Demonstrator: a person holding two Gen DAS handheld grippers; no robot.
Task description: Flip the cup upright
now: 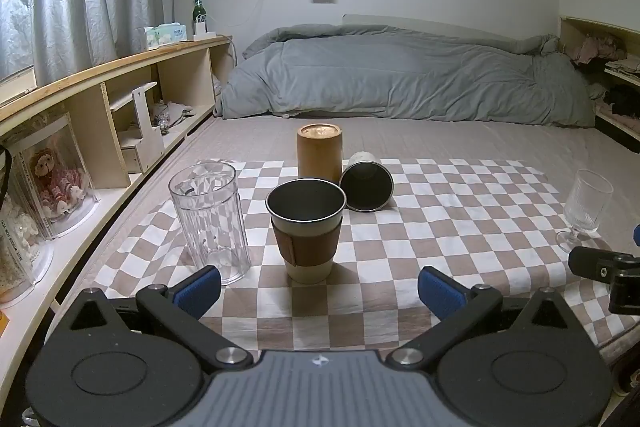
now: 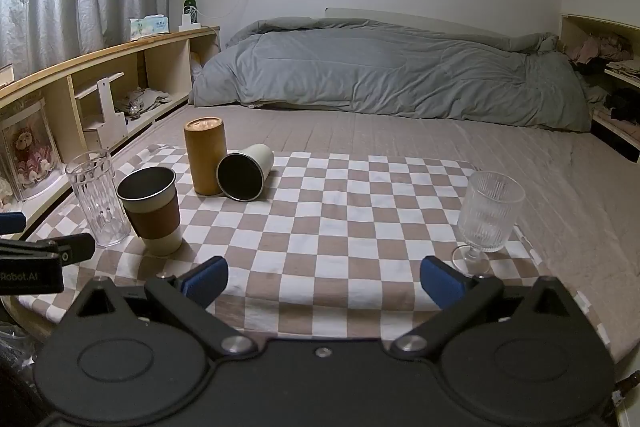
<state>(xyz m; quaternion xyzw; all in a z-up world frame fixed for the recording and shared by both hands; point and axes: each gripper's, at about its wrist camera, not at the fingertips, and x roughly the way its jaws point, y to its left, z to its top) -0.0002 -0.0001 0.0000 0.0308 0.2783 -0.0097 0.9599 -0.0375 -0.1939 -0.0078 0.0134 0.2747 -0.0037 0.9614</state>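
Note:
A white metal cup [image 1: 366, 183] [image 2: 246, 177] lies on its side on the checkered cloth [image 1: 440, 227] [image 2: 340, 211], its dark mouth facing me, leaning against a brown cylinder [image 1: 319, 155] [image 2: 205, 155]. A cup with a brown sleeve [image 1: 306, 229] [image 2: 150, 209] stands upright in front of it. My left gripper [image 1: 319, 293] is open and empty, just short of the sleeved cup. My right gripper [image 2: 323, 285] is open and empty near the cloth's front edge, well short of the tipped cup.
A tall clear tumbler [image 1: 210, 223] [image 2: 98, 197] stands left of the sleeved cup. A ribbed stemmed glass [image 1: 585, 209] [image 2: 486, 219] stands at the cloth's right edge. A grey duvet [image 1: 400, 79] lies behind; wooden shelves [image 1: 100, 99] run along the left.

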